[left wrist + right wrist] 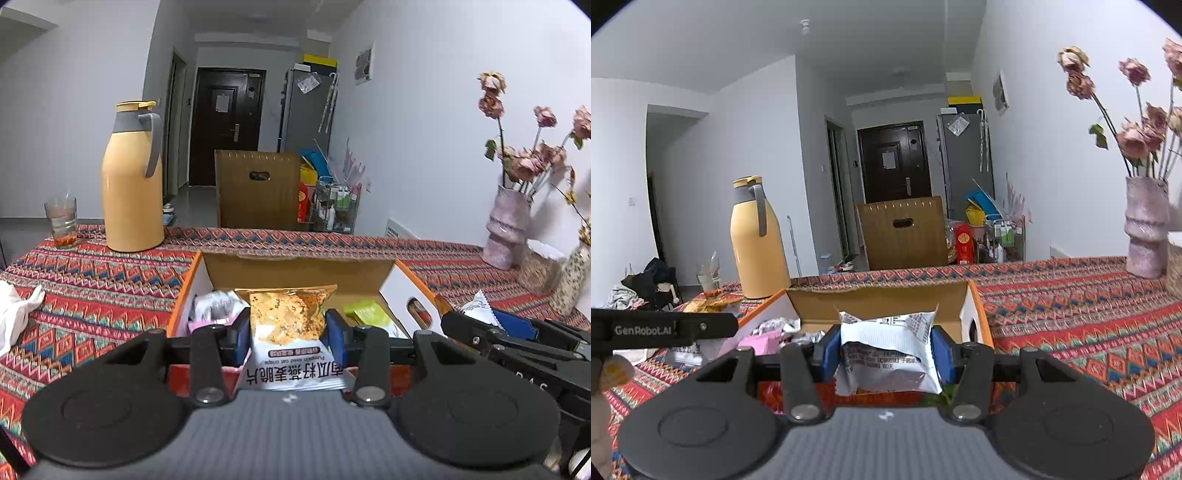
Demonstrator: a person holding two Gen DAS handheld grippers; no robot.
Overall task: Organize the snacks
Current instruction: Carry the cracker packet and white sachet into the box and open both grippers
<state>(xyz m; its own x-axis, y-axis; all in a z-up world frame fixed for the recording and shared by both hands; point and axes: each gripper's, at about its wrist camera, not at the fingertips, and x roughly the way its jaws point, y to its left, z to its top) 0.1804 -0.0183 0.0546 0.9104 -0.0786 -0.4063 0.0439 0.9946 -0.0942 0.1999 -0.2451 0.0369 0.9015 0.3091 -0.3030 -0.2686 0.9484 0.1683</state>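
Observation:
My left gripper (288,332) is shut on an orange-and-white oat crisp packet (286,317), held over the near edge of an open cardboard box (295,269) with orange-trimmed white flaps. Inside the box lie a pink-and-silver packet (216,306) at the left and a green packet (369,314) at the right. My right gripper (886,350) is shut on a white-and-silver snack packet (890,350), also just above the same box (879,299). The right gripper shows at the right edge of the left wrist view (517,332).
The table has a red patterned cloth (1089,314). A yellow thermos jug (131,181) and a glass (61,221) stand at the back left. A pink vase of dried roses (508,229) stands at the right. A white cloth (14,314) lies at the left edge.

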